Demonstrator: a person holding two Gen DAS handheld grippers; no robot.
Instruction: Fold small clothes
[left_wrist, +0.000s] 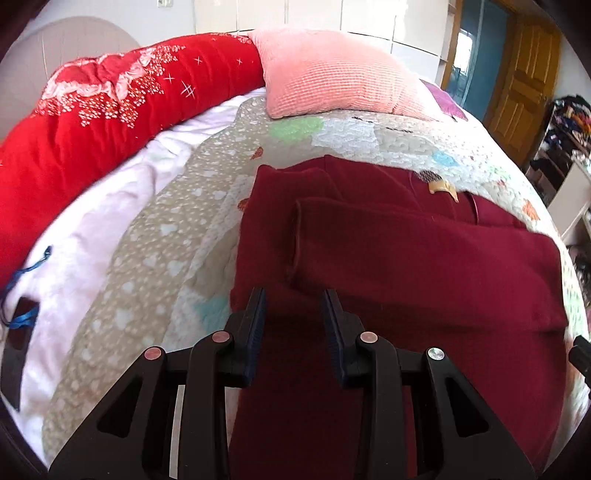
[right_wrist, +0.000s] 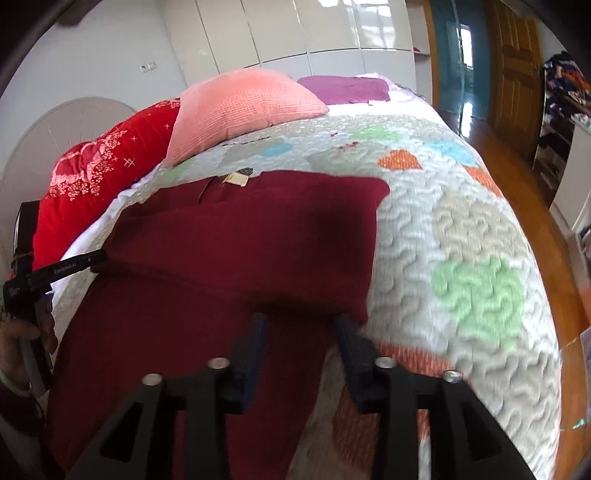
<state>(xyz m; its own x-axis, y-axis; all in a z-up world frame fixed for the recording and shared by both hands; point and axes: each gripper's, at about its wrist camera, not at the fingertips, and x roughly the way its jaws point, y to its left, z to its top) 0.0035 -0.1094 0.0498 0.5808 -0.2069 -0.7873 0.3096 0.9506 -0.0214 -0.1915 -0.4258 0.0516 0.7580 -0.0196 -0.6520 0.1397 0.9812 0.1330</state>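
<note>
A bed with a heart-patterned quilt fills both views, a pink pillow at 12 o'clock. A folded dark red garment lies on the quilt. Left tongs and right tongs hover over its near edge, spread, pinching nothing.

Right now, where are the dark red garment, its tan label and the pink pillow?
dark red garment (left_wrist: 424, 258): left wrist view, on the folded top layer.
tan label (right_wrist: 235, 180): right wrist view, on the label's middle, at the garment's far edge.
pink pillow (right_wrist: 240, 110): right wrist view, on its front face.
</note>
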